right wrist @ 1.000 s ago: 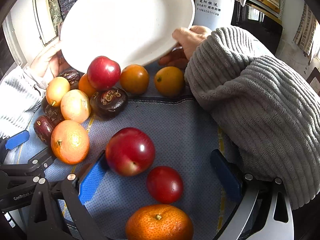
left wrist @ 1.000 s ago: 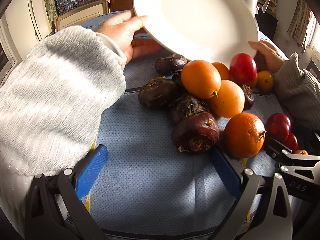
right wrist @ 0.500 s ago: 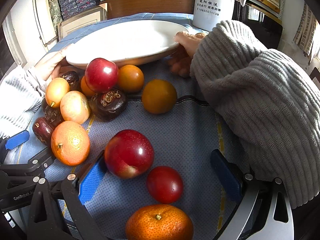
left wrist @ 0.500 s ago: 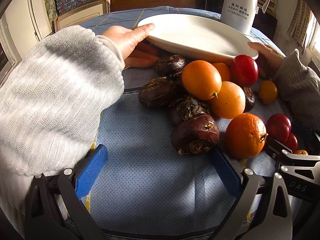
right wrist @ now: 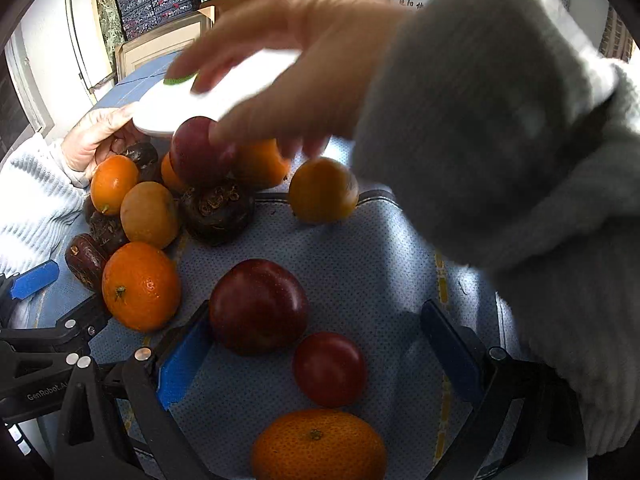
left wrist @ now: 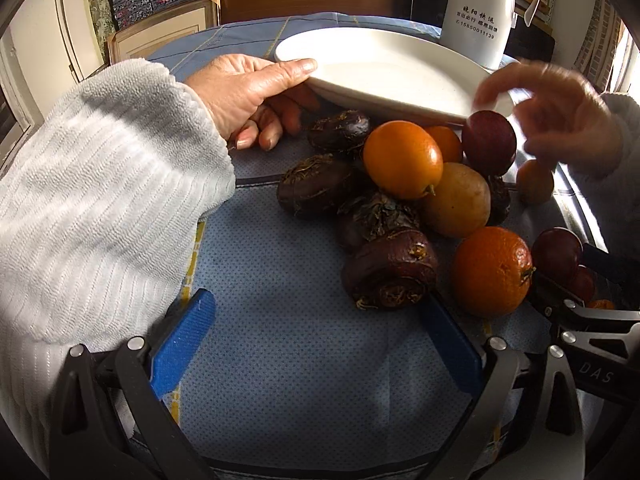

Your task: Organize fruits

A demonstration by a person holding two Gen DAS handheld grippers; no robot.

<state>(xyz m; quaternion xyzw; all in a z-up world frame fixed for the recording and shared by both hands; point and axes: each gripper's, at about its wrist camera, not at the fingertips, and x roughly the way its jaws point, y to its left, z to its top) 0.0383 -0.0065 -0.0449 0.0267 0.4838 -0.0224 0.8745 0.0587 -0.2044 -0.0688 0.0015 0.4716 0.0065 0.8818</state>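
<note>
A: Left wrist view: what changed?
B: White plate point(left wrist: 384, 68), tilted a second ago, now rests far of the fruit pile point(left wrist: 404, 200); left gripper point(left wrist: 320, 344) gapes, empty. Jug point(left wrist: 478, 12) reads "15850011139".
A: Right wrist view?
B: Right gripper point(right wrist: 316, 356) gapes around an apple point(right wrist: 258, 306), ungripped; sorting may begin. Frame reads "GenRobot".

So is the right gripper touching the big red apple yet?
Touching, it seems: in the right wrist view the big red apple overlaps the right gripper's blue left pad with no visible gap. Jaws stand wide open.
</note>
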